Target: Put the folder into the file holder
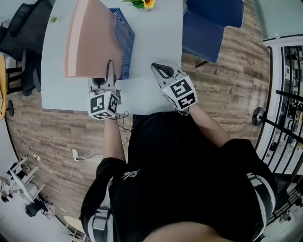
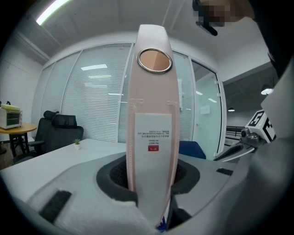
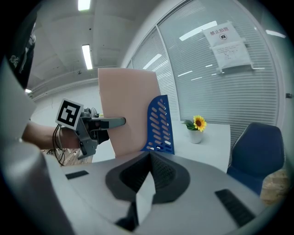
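A pink folder (image 1: pixel 92 38) stands upright on the white table (image 1: pixel 151 42), its spine toward me. My left gripper (image 1: pixel 110 70) is shut on the lower part of that spine; in the left gripper view the labelled spine (image 2: pixel 154 137) fills the gap between the jaws. The blue perforated file holder (image 1: pixel 125 38) stands just right of and behind the folder, touching or nearly touching it (image 3: pixel 158 124). My right gripper (image 1: pixel 162 70) hovers over the table to the right of the holder, jaws shut with nothing in them (image 3: pixel 148 160).
A potted sunflower (image 1: pixel 144 4) sits at the table's far edge. A blue chair (image 1: pixel 208 23) stands right of the table and a black chair (image 1: pixel 23 33) to its left. A tiny green plant (image 1: pixel 53 20) is on the far left of the table.
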Tool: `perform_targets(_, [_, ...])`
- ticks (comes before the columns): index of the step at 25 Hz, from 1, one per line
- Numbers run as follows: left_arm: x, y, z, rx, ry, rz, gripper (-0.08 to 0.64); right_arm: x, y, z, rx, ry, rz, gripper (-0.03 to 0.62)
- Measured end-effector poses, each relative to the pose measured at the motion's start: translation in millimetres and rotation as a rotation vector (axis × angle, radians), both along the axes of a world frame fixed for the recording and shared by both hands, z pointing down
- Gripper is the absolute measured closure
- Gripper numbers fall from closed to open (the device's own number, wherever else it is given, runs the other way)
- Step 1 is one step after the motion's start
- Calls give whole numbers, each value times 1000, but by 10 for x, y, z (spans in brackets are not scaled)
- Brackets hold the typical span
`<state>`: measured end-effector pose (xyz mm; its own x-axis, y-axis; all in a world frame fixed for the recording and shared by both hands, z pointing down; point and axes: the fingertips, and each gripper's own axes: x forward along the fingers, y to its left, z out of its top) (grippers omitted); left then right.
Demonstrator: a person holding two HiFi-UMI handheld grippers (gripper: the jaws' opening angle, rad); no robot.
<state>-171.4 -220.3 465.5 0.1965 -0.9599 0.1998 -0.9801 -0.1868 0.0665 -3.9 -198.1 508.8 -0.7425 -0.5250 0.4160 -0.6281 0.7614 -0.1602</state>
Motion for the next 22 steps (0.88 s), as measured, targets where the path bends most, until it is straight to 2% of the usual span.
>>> perform_targets(10, [6,8,47,6,-26,29,407,-57,38,29,-8,2,-2,588])
perform_targets(22, [44,4,243,-32,-22,25,393,6,7,50,-15,9,7,588])
